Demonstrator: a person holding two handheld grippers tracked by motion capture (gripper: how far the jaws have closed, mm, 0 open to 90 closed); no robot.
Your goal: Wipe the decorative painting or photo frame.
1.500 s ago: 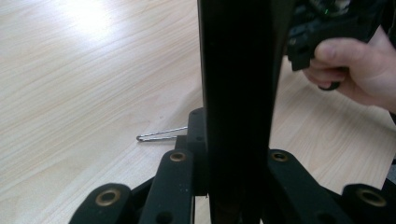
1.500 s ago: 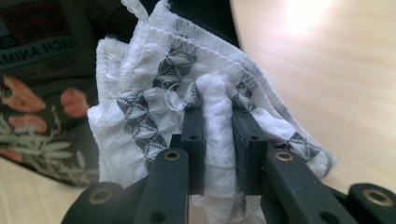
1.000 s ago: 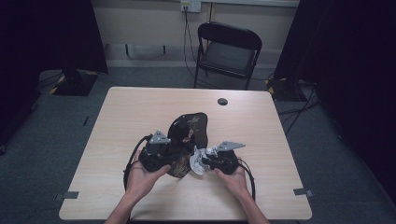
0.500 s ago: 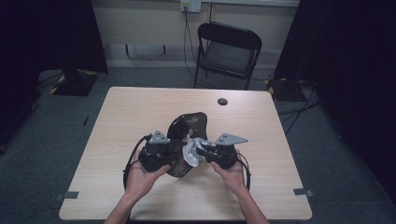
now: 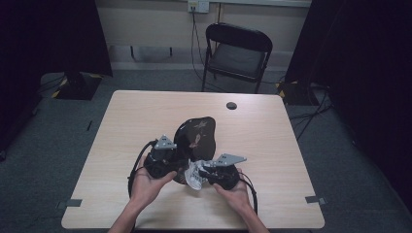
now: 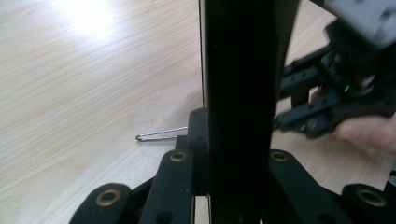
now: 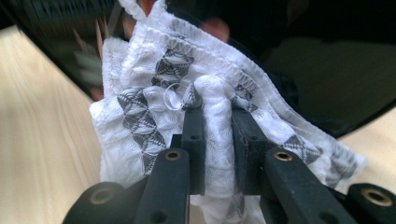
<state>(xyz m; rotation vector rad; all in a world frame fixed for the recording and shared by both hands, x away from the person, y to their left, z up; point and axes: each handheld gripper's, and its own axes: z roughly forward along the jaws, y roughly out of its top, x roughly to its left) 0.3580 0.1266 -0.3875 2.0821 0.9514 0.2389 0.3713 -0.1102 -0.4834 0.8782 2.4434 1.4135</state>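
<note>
Left gripper (image 5: 163,160) at near centre of the desk (image 5: 131,121), fingers (image 6: 198,135) clamped on the edge of a black tray (image 5: 197,141) with a leaf-like print. Tray tilted up on its near edge, far end raised off the desk surface, seen edge-on as a dark vertical band (image 6: 243,93) in the left gripper view. Thin metal wire loop (image 6: 156,135) lying on the desk just left of that band.

Right gripper (image 5: 221,174) just beside the left one, on the tray's right near side, grey three-cornered plate on top. Fingers (image 7: 194,140) closed narrow on a bunched fold of white cloth (image 7: 187,93) with grey triangle pattern and stitched hem. Cloth (image 5: 194,174) pressed against the tray's near lower face, between the two grippers. Contact between cloth and tray evident in the right gripper view; dark glossy tray surface (image 7: 336,74) directly behind the cloth.

Right gripper also visible at the right of the left gripper view (image 6: 327,112), held in a hand (image 6: 364,133).

Small dark round object (image 5: 231,105) near the desk's far edge, well apart from the work. Black folding chair (image 5: 235,53) beyond the desk.
</note>
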